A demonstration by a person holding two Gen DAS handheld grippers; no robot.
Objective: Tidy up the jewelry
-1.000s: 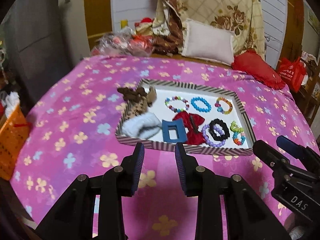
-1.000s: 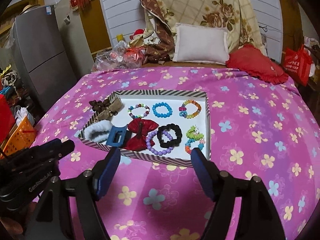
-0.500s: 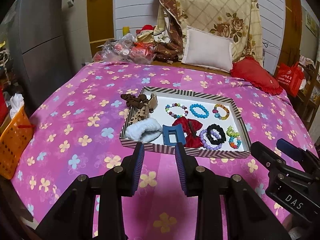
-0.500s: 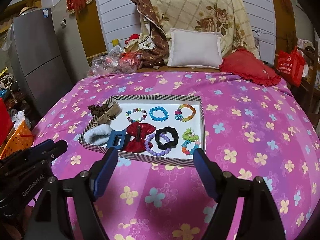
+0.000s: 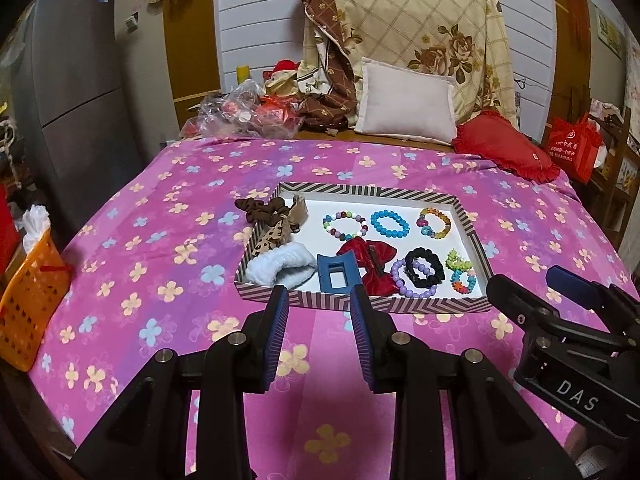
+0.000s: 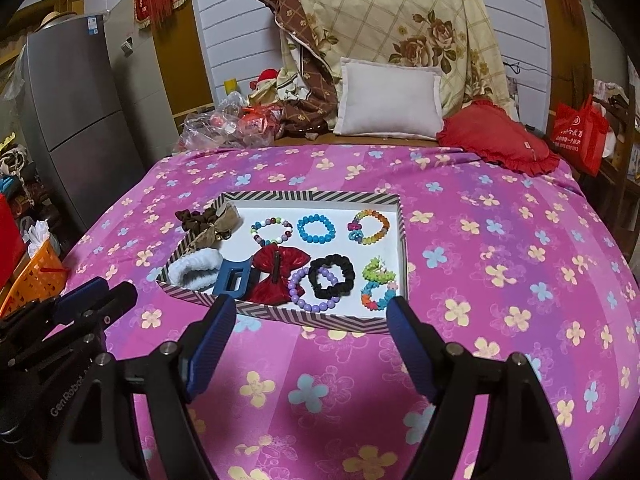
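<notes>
Jewelry tray (image 5: 362, 309) crowded – both grippers (image 5: 317, 328) (image 6: 310, 330) released, empty; overlapping purple bracelet (image 6: 298, 293)/black scrunchie (image 6: 332, 276) risk double-grab.

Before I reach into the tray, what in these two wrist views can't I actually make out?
- Blue hair claw: its near end is hidden behind the left gripper fingers in the left view.
- Red bow: its left side is covered by the claw in both views.
- Purple bead bracelet: partly under the black scrunchie; a clasp is too small to see.
- Tray near wall: hidden by the right gripper at its fingertips.
</notes>
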